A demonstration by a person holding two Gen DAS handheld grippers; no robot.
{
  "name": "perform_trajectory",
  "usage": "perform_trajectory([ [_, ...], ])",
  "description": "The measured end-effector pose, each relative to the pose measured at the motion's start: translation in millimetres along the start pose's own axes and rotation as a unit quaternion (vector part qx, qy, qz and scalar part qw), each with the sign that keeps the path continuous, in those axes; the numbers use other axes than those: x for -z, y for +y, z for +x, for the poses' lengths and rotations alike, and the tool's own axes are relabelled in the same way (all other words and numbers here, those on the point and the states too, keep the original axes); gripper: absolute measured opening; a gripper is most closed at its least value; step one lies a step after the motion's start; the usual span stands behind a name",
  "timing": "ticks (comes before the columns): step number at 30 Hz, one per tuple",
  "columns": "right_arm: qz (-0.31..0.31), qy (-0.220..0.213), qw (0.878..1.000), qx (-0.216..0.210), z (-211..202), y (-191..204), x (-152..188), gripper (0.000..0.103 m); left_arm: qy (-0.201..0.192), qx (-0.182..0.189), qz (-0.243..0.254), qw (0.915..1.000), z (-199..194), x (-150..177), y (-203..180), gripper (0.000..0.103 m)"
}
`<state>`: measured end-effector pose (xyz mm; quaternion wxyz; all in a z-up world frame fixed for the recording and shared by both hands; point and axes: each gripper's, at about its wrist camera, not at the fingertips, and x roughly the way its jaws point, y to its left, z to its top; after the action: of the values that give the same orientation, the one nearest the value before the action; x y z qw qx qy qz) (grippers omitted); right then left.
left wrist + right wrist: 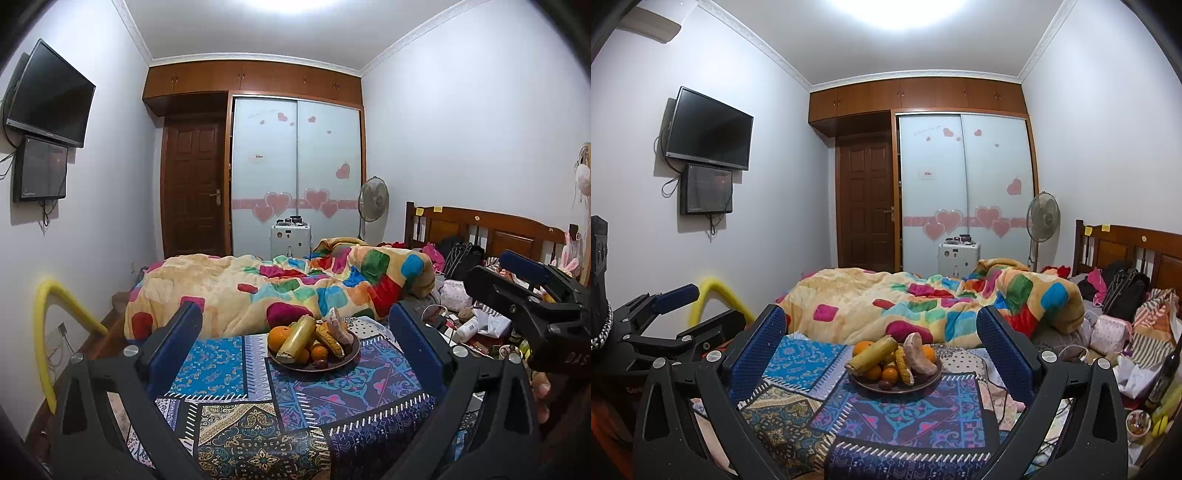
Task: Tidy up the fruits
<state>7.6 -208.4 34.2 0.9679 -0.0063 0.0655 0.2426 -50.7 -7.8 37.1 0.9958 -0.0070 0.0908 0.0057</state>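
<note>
A dark round plate (343, 360) (932, 376) stands on a patterned cloth (258, 417) (886, 417) on the bed. It holds oranges (279, 336) (864, 348), a yellow cylinder-shaped fruit (297, 338) (873, 353), a spotted banana (328, 339) (905, 365), a pinkish root-like piece (338, 325) (918, 354) and a small dark fruit (885, 384). My left gripper (295, 354) is open and empty, held back from the plate. My right gripper (881, 354) is open and empty, also short of the plate. The right gripper also shows at the right of the left wrist view (532, 295); the left one at the left of the right wrist view (665, 314).
A colourful quilt (280, 284) (923, 299) is heaped behind the plate. Bags, clothes and clutter (469, 317) (1126, 325) lie to the right by the wooden headboard (491, 229). A yellow tube (48, 332) stands at the left wall.
</note>
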Motion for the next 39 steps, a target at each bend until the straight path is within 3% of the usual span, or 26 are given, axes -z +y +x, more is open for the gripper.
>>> perform_trajectory([
  [39, 0.009, -0.004, 1.000, 0.004, -4.4, -1.6, -2.7, 0.103, -0.005, 0.015, 0.005, 0.9999, -1.0, -5.5, -5.4, 0.103],
])
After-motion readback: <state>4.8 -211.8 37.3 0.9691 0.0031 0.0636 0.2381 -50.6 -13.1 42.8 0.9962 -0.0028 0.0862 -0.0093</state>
